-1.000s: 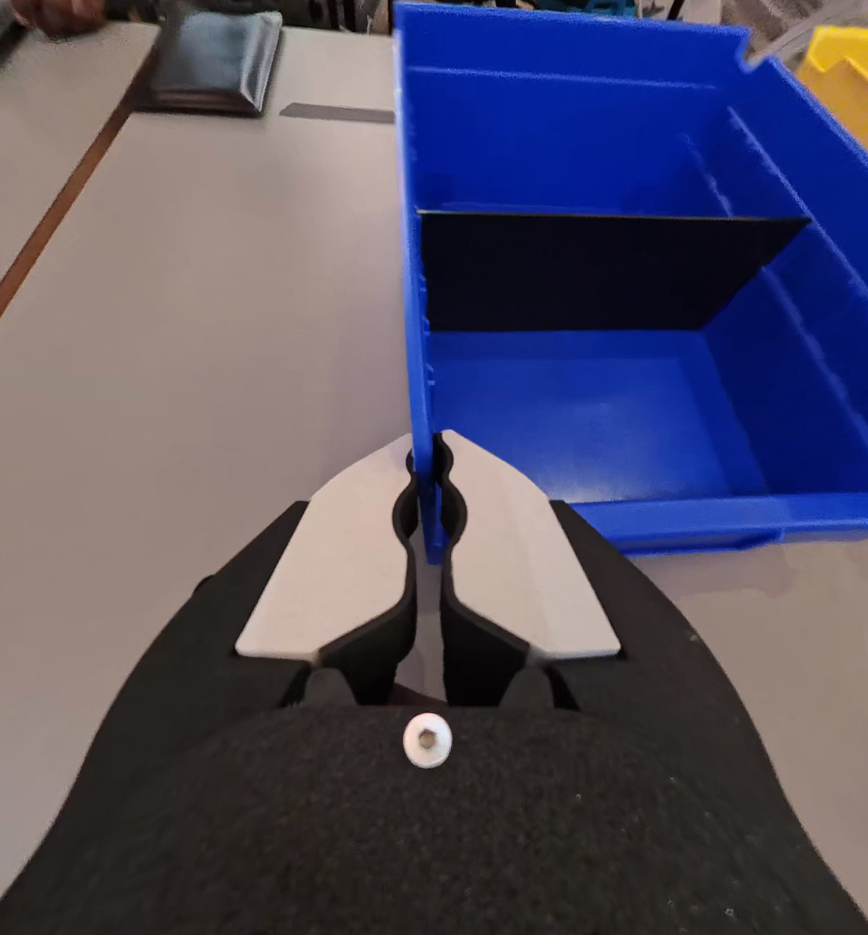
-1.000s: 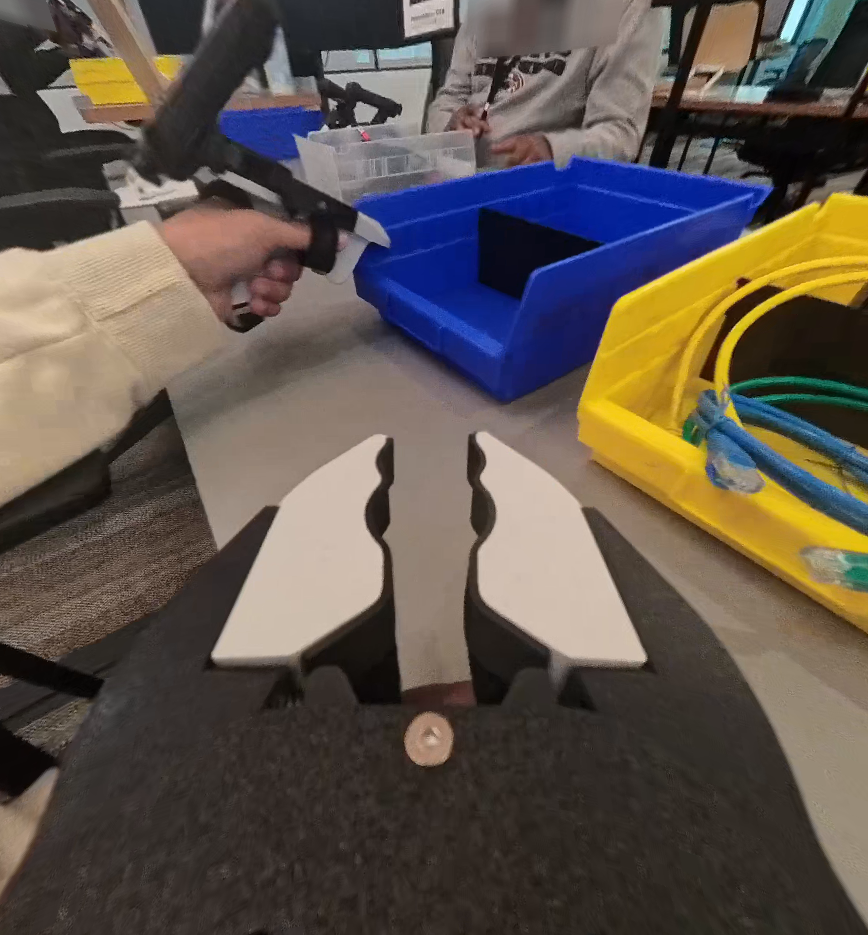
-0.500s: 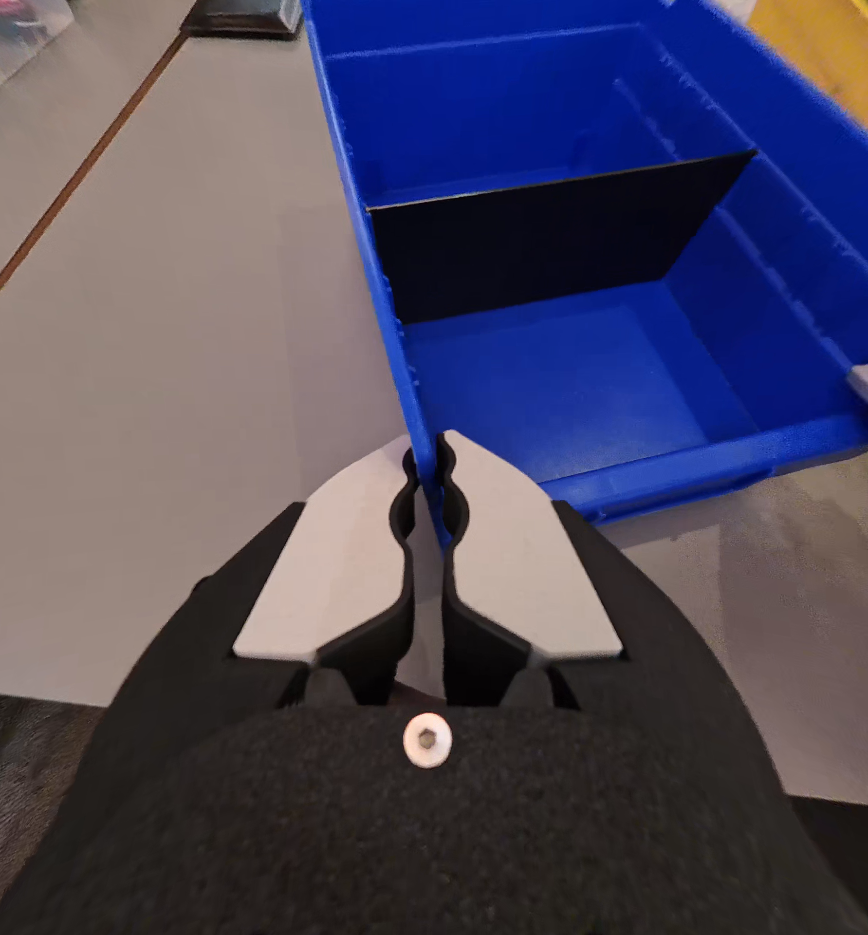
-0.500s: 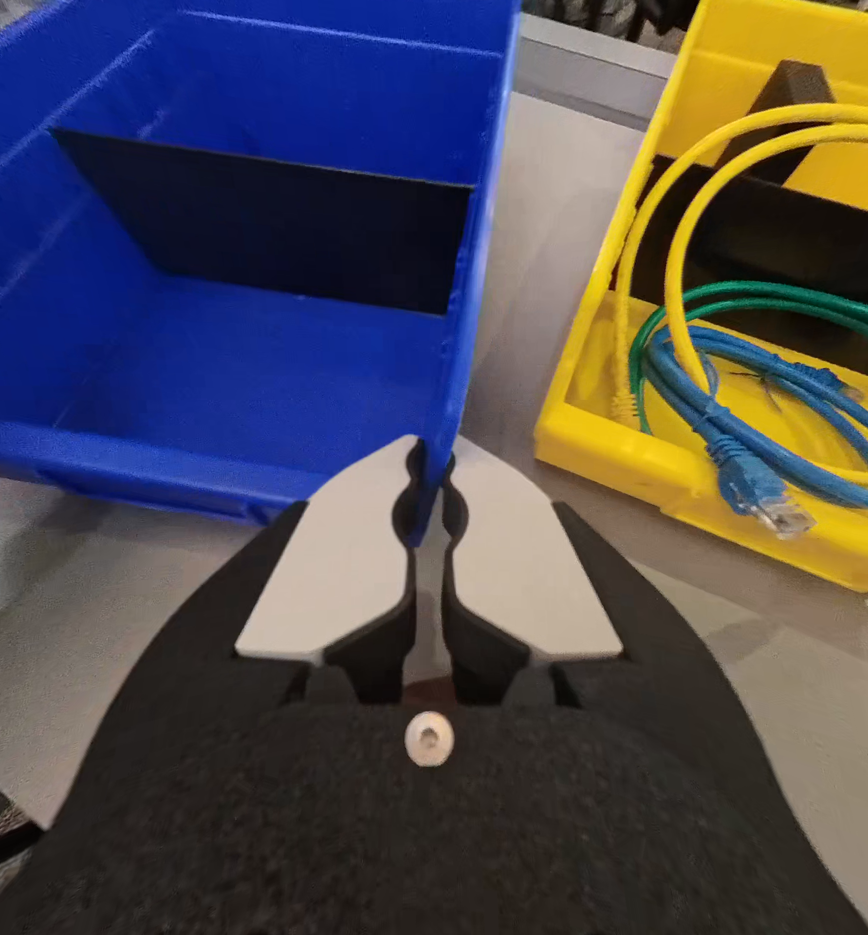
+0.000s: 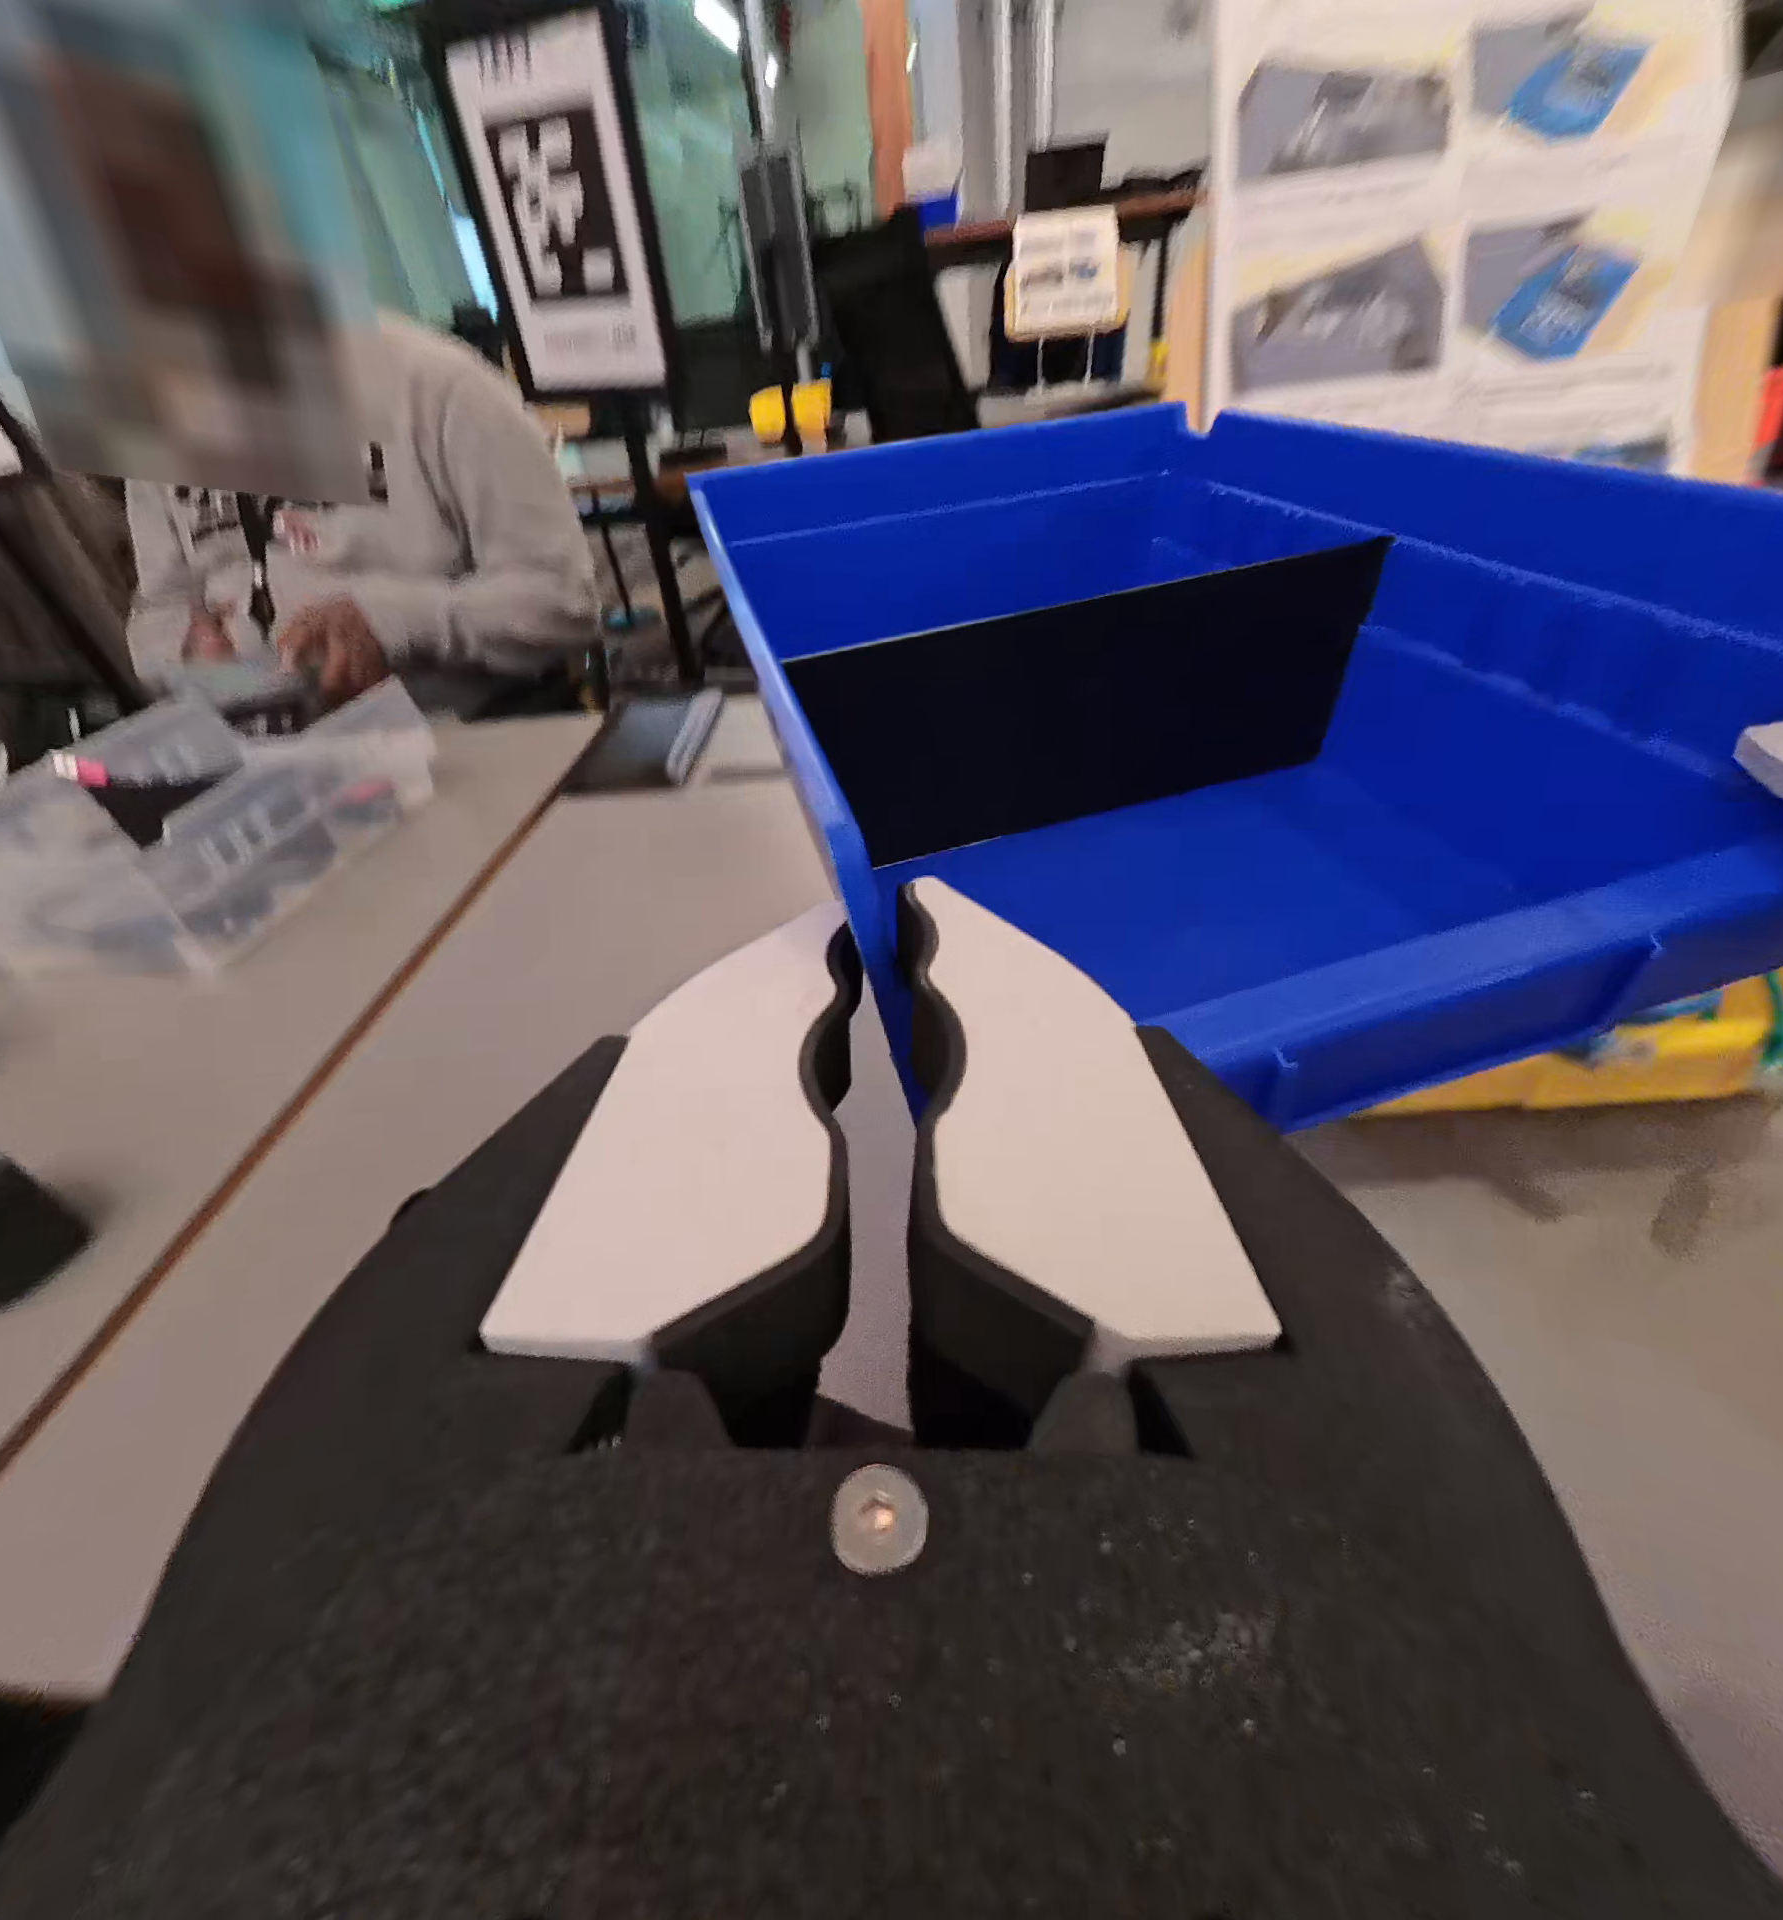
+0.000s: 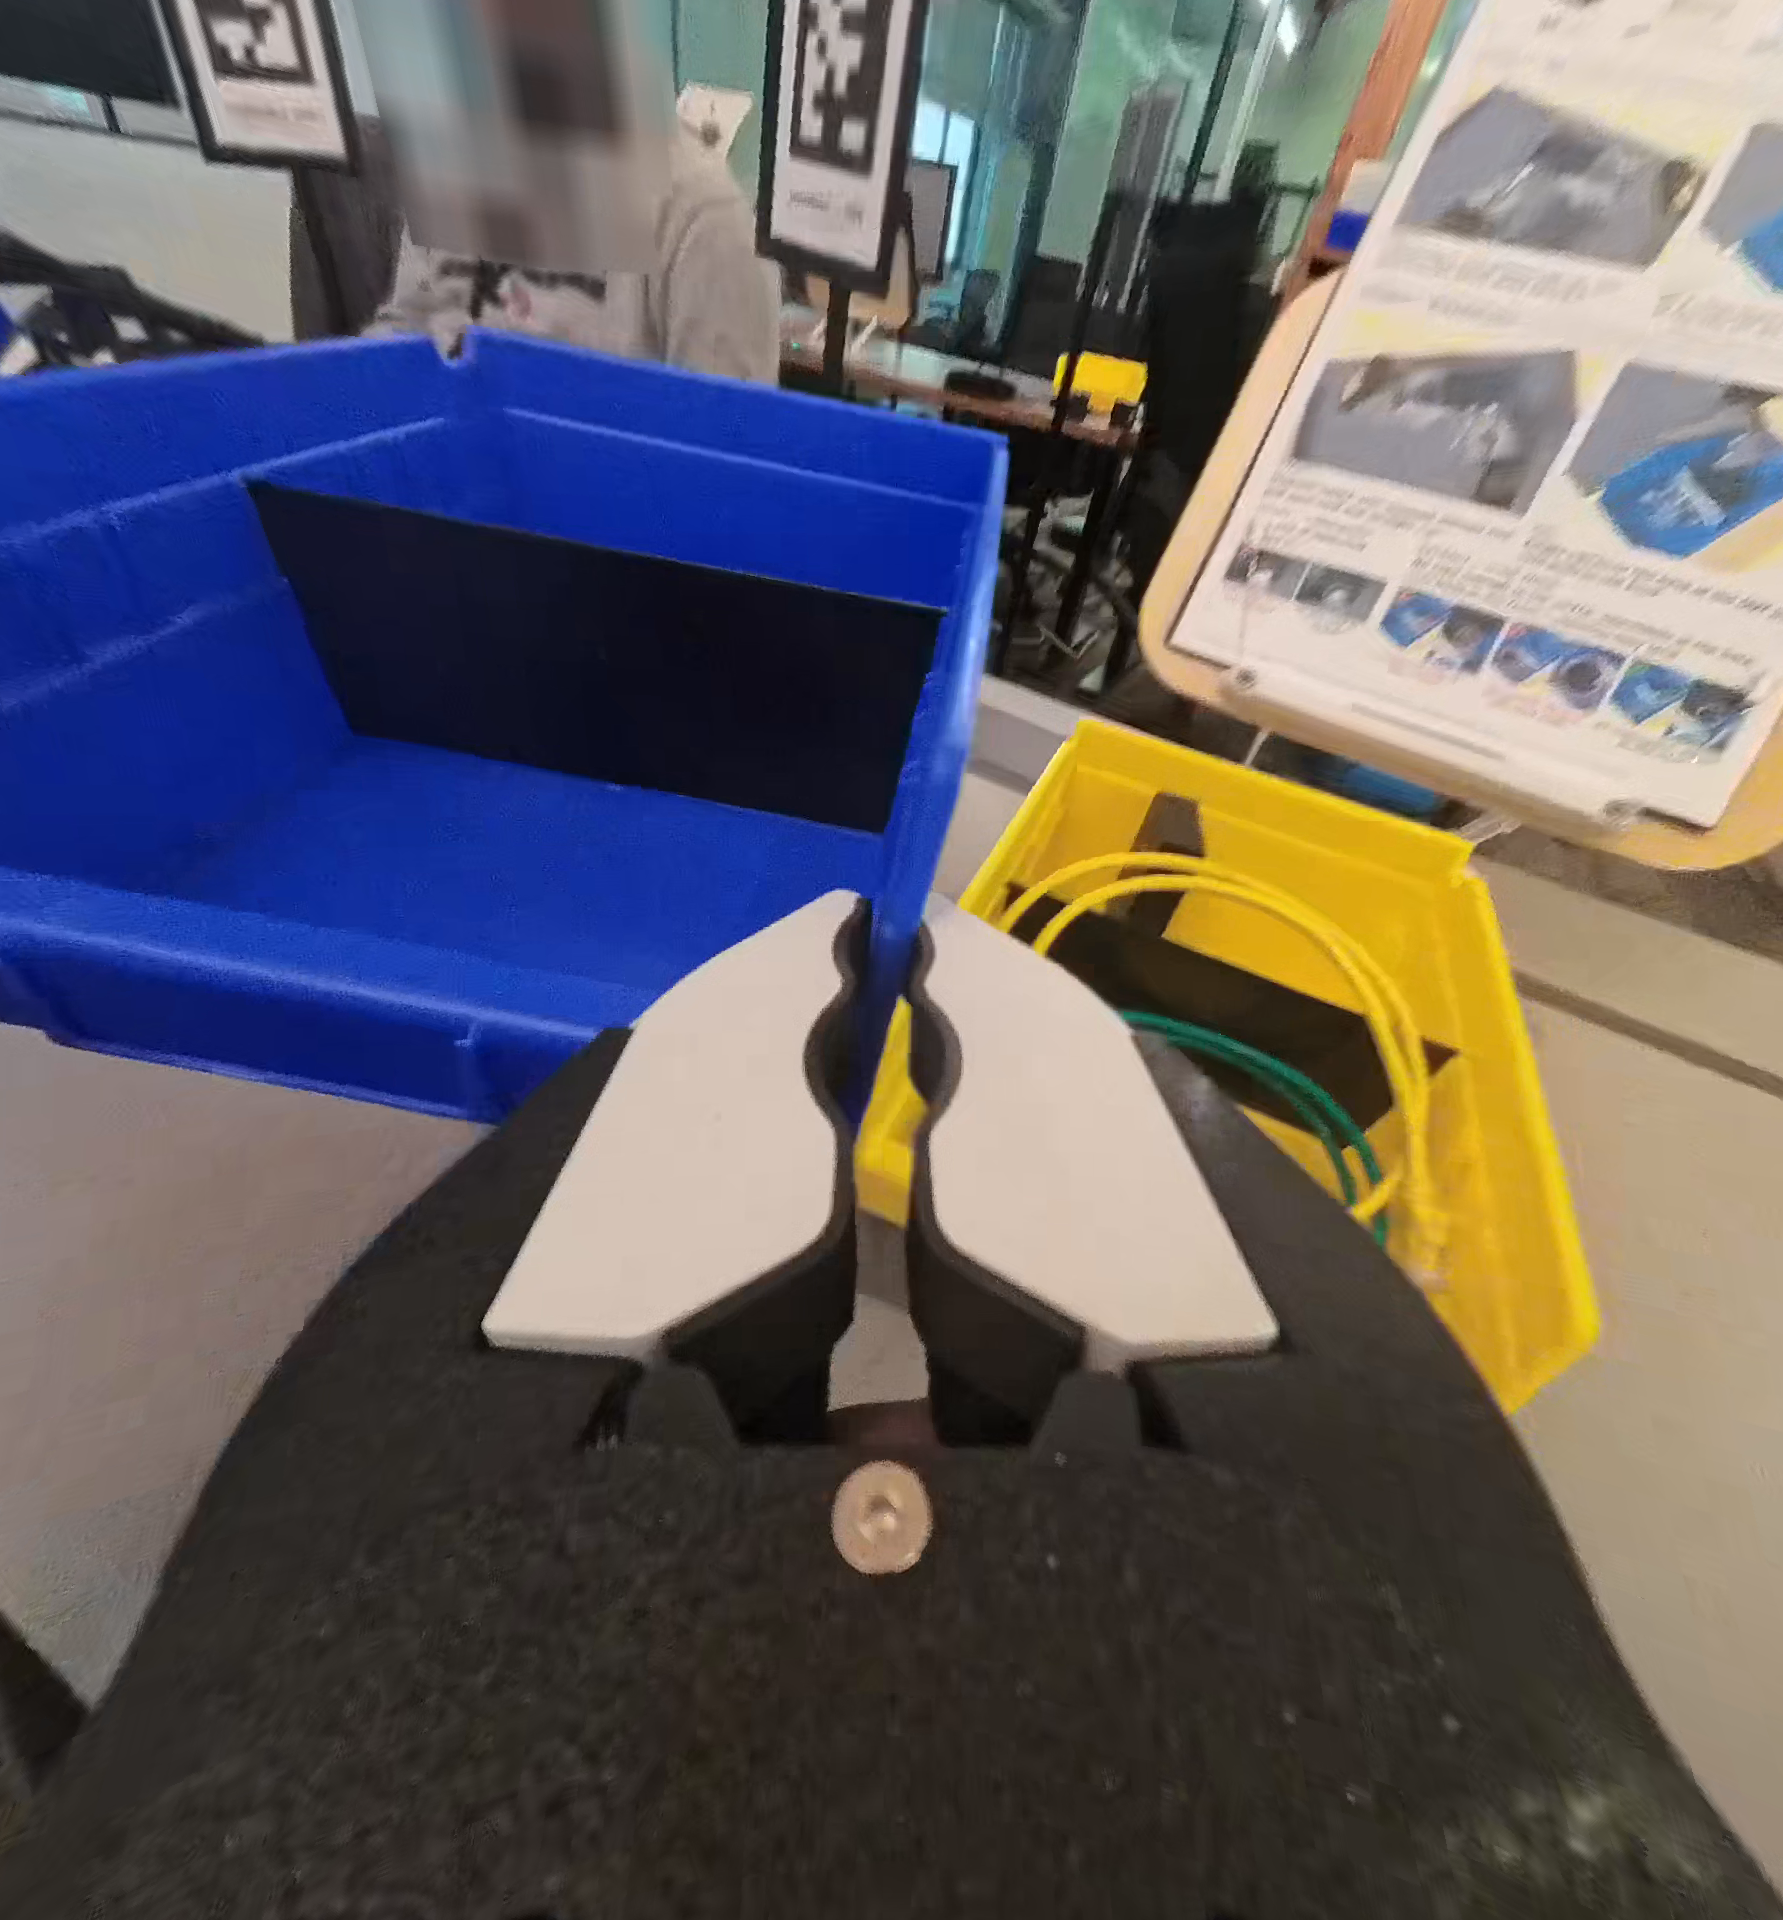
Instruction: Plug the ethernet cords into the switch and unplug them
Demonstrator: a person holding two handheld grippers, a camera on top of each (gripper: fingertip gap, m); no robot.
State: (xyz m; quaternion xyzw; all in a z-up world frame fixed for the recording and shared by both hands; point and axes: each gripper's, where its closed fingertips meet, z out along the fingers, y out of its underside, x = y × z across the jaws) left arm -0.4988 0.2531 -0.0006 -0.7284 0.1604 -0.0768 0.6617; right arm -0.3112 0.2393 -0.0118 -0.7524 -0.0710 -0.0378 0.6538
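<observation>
Cords (image 6: 1313, 1081): yellow and green, coiled in yellow bin (image 6: 1489, 1195) on table (image 6: 1697, 1299). Blue bin (image 5: 1386, 966): black divider (image 5: 1074, 707); raised off the table, side walls pinched by left gripper (image 5: 879, 935) and right gripper (image 6: 892, 940), both closed.

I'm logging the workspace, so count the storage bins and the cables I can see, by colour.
Blue bin: 1
Yellow bin: 1
Yellow cables: 2
Green cables: 2
Total: 6
Part of the yellow bin is hidden, so there may be more cables.
</observation>
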